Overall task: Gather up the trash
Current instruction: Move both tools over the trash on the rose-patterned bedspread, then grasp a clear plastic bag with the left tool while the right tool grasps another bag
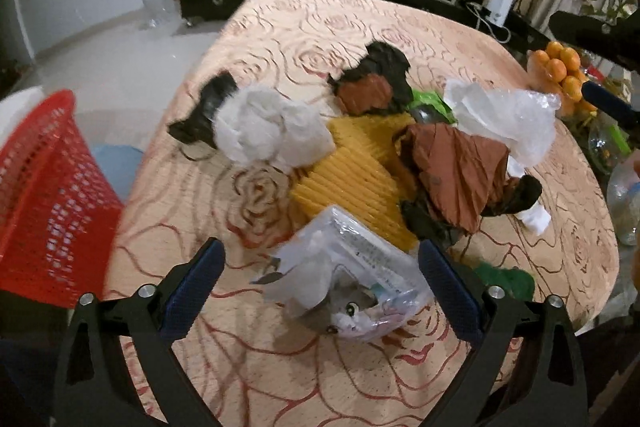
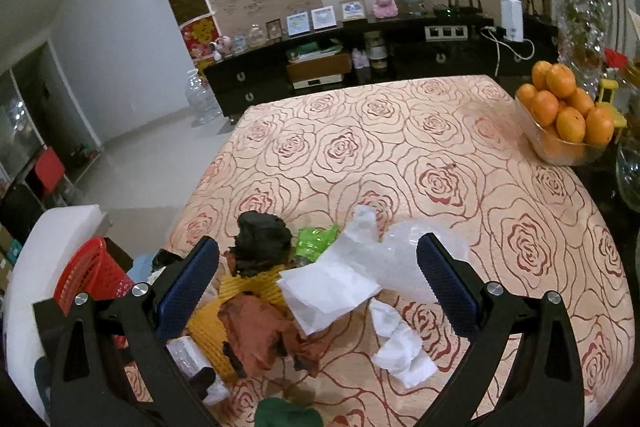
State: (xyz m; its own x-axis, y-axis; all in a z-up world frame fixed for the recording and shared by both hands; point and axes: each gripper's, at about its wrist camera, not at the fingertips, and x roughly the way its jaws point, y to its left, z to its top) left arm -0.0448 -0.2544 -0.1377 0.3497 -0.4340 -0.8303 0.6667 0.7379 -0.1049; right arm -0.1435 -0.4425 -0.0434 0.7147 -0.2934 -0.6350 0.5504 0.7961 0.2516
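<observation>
Trash lies piled on the rose-patterned tablecloth (image 1: 320,23). My left gripper (image 1: 320,277) is open, its jaws either side of a clear plastic packet with a cat picture (image 1: 352,283). Beyond it lie a yellow ribbed wrapper (image 1: 360,171), a brown and black wrapper (image 1: 460,171), a white crumpled bag (image 1: 268,127), a second brown and black wrapper (image 1: 376,83) and a clear plastic bag (image 1: 508,115). My right gripper (image 2: 320,285) is open above the clear plastic bag (image 2: 404,259) and white paper (image 2: 332,287). A crumpled tissue (image 2: 404,347) lies below it.
A red mesh basket (image 1: 44,195) stands off the table's left edge, also in the right wrist view (image 2: 92,275). A glass bowl of oranges (image 2: 564,115) sits at the table's far right. Green trash (image 2: 288,413) lies at the near edge. A dark sideboard (image 2: 360,67) stands behind.
</observation>
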